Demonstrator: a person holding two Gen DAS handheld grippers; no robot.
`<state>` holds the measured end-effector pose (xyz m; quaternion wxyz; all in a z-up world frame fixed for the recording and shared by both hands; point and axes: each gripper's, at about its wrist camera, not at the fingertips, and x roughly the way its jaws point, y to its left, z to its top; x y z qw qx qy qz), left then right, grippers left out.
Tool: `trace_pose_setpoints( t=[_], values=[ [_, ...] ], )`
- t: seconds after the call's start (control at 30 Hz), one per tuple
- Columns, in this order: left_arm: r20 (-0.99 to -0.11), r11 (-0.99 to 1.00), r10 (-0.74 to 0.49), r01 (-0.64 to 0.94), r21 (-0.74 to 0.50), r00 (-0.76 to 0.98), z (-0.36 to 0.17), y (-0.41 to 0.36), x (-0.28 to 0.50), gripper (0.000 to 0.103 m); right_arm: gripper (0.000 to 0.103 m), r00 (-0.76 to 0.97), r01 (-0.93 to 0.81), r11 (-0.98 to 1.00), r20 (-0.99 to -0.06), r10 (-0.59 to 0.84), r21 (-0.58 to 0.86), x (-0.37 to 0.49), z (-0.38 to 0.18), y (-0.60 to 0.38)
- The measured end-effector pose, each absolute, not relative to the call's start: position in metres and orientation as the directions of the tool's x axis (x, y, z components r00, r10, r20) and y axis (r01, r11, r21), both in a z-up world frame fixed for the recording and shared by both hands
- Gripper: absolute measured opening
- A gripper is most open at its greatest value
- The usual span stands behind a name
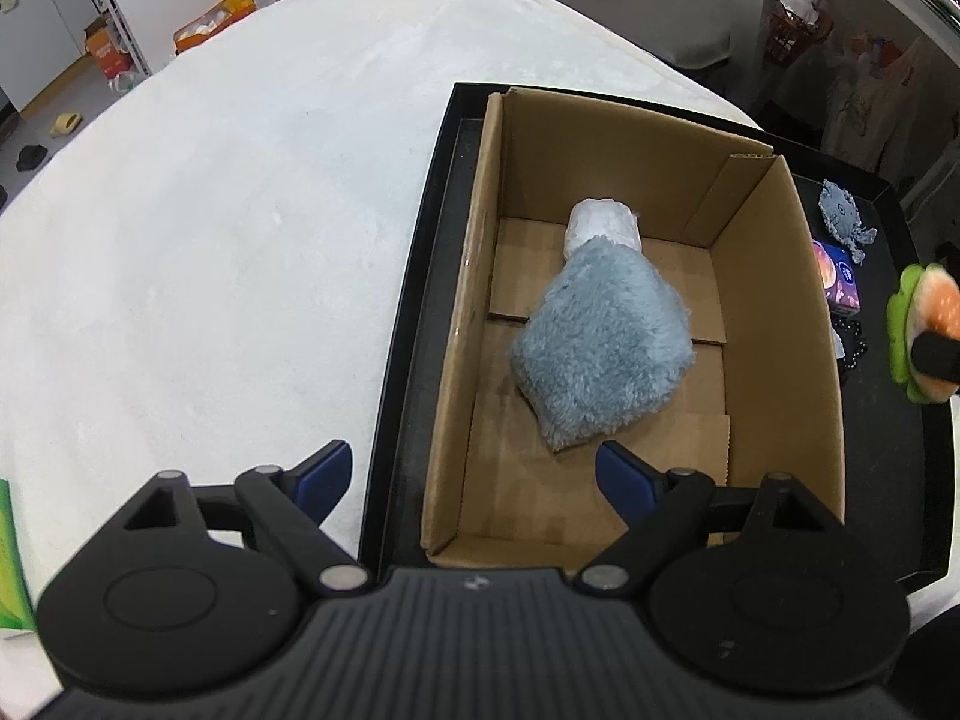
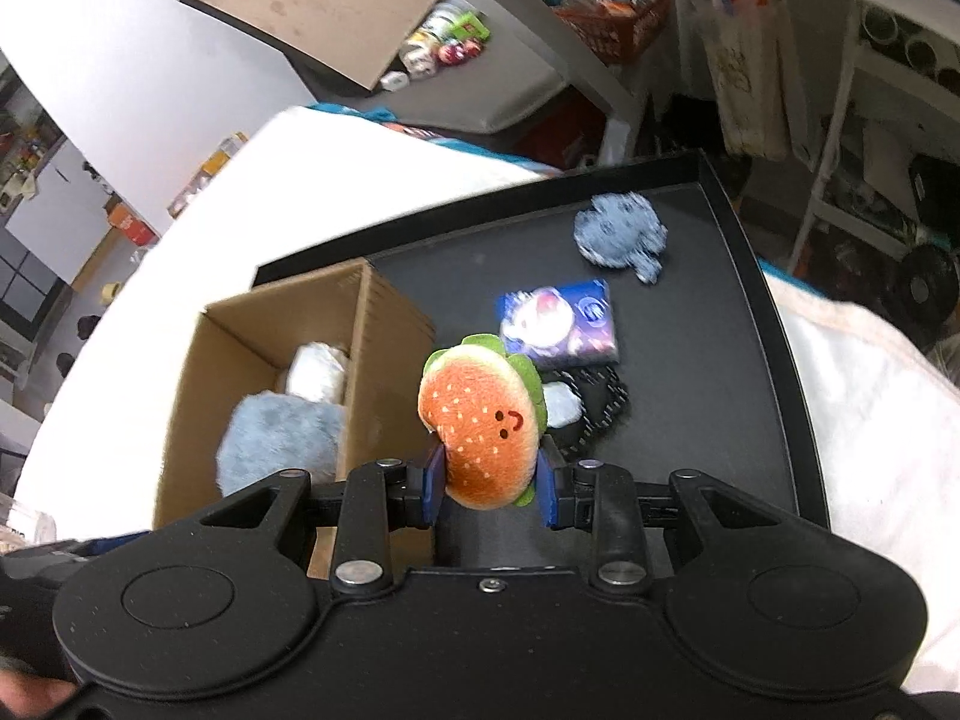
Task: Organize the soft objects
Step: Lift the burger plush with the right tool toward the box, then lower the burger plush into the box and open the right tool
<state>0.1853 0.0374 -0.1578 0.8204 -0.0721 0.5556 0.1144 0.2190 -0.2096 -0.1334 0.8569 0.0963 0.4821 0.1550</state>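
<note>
A cardboard box (image 1: pixel 774 312) stands on a black tray (image 1: pixel 414 300). In it lie a fluffy blue cloth (image 1: pixel 606 348) and a white wrapped bundle (image 1: pixel 603 225). My left gripper (image 1: pixel 474 474) is open and empty over the box's near left corner. My right gripper (image 2: pixel 489 486) is shut on a plush hamburger (image 2: pixel 486 420), held above the tray just right of the box (image 2: pixel 372 360); the hamburger shows at the right edge of the left wrist view (image 1: pixel 927 330). A grey-blue plush (image 2: pixel 621 231) lies at the tray's far end.
On the tray (image 2: pixel 720 360) right of the box lie a dark blue printed packet (image 2: pixel 558 324), a black patterned item (image 2: pixel 600 402) and a small white object (image 2: pixel 564 405). The tray sits on a white plush surface (image 1: pixel 210 240). Shelves and clutter stand beyond.
</note>
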Motion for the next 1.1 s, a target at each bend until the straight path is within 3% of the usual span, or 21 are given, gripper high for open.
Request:
trace_pose_setpoints(
  t=[0.13, 0.23, 0.53, 0.7, 0.83, 1.1],
  values=[
    [-0.922, 0.961, 0.095, -0.275, -0.013, 0.376, -0.159, 0.041, 0.183, 0.085, 0.030, 0.498, -0.188, 0.932, -0.788, 0.363, 0.310, 0.219, -0.124, -0.201],
    [-0.921, 0.957, 0.083, -0.287, -0.032, 0.380, -0.162, 0.045, 0.182, 0.076, 0.030, 0.503, -0.202, 0.930, -0.782, 0.367, 0.306, 0.219, -0.118, -0.192],
    [-0.927, 0.945, 0.042, -0.315, -0.084, 0.373, -0.169, 0.058, 0.180, 0.047, 0.030, 0.513, -0.250, 0.924, -0.769, 0.381, 0.291, 0.220, -0.105, -0.168],
    [-0.928, 0.933, 0.025, -0.341, -0.111, 0.373, -0.172, 0.065, 0.178, 0.022, 0.030, 0.514, -0.267, 0.923, -0.769, 0.380, 0.277, 0.221, -0.101, -0.153],
    [-0.926, 0.927, 0.011, -0.351, -0.132, 0.376, -0.174, 0.071, 0.177, 0.015, 0.030, 0.509, -0.285, 0.923, -0.776, 0.374, 0.257, 0.224, -0.100, -0.139],
    [-0.921, 0.921, 0.000, -0.359, -0.153, 0.390, -0.173, 0.076, 0.174, 0.015, 0.030, 0.516, -0.326, 0.923, -0.779, 0.357, 0.207, 0.231, -0.093, -0.106]
  ],
)
